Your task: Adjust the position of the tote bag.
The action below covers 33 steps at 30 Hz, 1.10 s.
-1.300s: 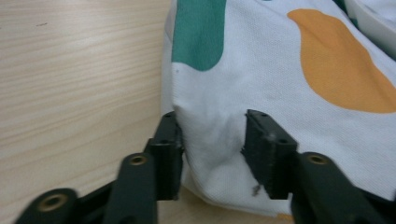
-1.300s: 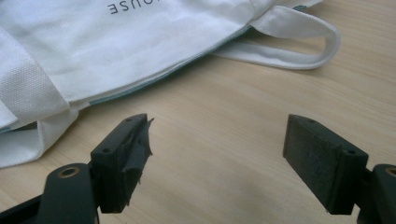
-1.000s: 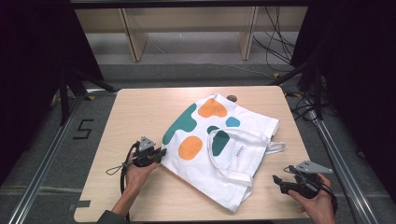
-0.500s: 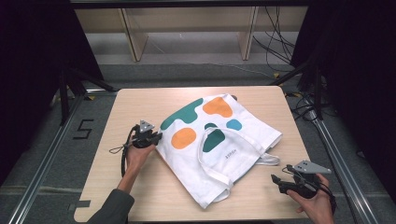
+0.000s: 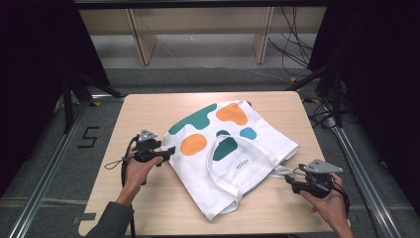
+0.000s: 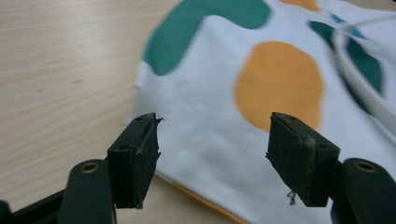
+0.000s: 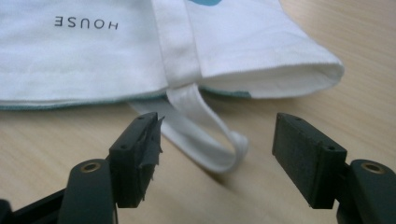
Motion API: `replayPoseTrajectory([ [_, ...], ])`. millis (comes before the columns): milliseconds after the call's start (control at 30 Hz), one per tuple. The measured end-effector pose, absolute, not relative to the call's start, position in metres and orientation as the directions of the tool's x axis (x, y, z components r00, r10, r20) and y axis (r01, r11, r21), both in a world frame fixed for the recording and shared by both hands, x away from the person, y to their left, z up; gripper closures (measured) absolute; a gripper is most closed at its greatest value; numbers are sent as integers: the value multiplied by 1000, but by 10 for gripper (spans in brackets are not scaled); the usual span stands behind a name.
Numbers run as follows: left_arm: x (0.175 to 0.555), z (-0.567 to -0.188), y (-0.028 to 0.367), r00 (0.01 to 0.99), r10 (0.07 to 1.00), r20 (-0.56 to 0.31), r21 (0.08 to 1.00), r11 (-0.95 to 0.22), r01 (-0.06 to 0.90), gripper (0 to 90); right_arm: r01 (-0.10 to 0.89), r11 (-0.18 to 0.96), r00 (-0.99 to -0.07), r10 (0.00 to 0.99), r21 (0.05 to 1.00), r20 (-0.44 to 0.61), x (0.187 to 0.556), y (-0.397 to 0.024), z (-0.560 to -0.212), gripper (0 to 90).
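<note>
Wooden surface [image 5: 148,208] holds the white bag [image 5: 233,148] in its middle, and with the left tool [image 5: 166,152] just opened empty at its edge and the right tool [image 5: 291,182] closing, still empty, toward the loose strap [image 7: 205,135], the strap may slip away.

Dim room around a lit wooden desk [image 5: 148,106]

Grey floor [image 5: 208,79] beyond, black curtains [image 5: 34,59] at both sides, pale shelf legs [image 5: 141,42], loose cables [image 5: 292,44], a "5" marking [image 5: 87,137] taped at left.
</note>
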State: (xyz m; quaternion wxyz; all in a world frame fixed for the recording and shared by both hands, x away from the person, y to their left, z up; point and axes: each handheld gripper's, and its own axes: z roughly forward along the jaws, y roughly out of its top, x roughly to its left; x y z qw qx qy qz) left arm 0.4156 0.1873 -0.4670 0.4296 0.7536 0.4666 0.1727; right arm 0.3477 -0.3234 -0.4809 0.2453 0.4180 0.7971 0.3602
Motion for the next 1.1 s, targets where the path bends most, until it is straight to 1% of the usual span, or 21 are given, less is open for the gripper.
replayPoseTrajectory([
  [33,410,-466,185,516,845,-138,810,-204,551,304,480,407,-544,833,777,-100,355,-322,-481,393],
  [67,402,-465,182,532,835,-141,812,-210,544,304,480,407,-544,833,777,-100,355,-322,-481,393],
  [133,387,-465,175,565,813,-141,808,-235,540,289,462,453,-575,808,763,-131,364,-321,-483,445],
  [167,372,-467,166,576,806,-137,822,-232,520,287,489,453,-582,806,745,-108,369,-317,-486,459],
  [200,368,-466,165,578,809,-106,818,-260,514,286,475,486,-603,787,734,-131,373,-316,-488,480],
  [233,368,-466,165,578,809,-106,818,-260,514,286,475,486,-603,787,734,-131,373,-316,-488,480],
  [267,361,-466,162,587,806,-71,817,-290,498,286,475,492,-611,781,729,-129,373,-314,-489,518],
  [333,354,-465,159,603,794,-75,820,-295,491,285,474,525,-653,748,707,-118,376,-311,-493,636],
  [367,349,-464,157,603,795,-69,825,-294,482,284,478,531,-649,750,700,-126,375,-310,-494,708],
  [400,344,-464,154,608,790,-81,833,-281,476,270,462,543,-669,733,701,-126,373,-309,-493,816],
  [433,344,-464,154,608,790,-81,833,-281,476,270,462,543,-669,733,701,-126,373,-309,-493,816],
  [467,341,-464,154,611,788,-75,829,-291,477,270,463,541,-675,729,702,-117,371,-308,-492,838],
  [567,331,-465,152,621,777,-101,834,-274,478,259,447,563,-698,705,696,-122,366,-303,-491,861],
  [633,321,-465,150,645,760,-85,831,-303,466,251,450,567,-726,682,690,-88,355,-293,-490,868],
  [667,318,-466,150,650,757,-71,827,-319,463,251,429,575,-743,663,697,-90,351,-290,-491,869],
  [700,318,-466,150,650,757,-71,827,-319,463,247,433,566,-749,659,701,-69,346,-287,-490,870],
  [867,301,-469,153,683,729,-38,816,-371,442,242,409,579,-785,617,706,-52,330,-268,-489,871],
  [900,301,-469,153,683,729,-38,816,-371,442,244,409,579,-785,617,706,-52,330,-268,-489,871],
  [933,297,-471,152,668,743,-54,827,-341,447,244,411,582,-789,613,702,-47,327,-263,-489,870],
  [1000,287,-473,156,685,727,-52,817,-363,447,244,394,594,-805,591,702,-49,323,-256,-490,870],
  [1100,279,-475,160,693,720,-38,806,-389,447,242,390,592,-806,590,705,-50,321,-254,-490,866],
])
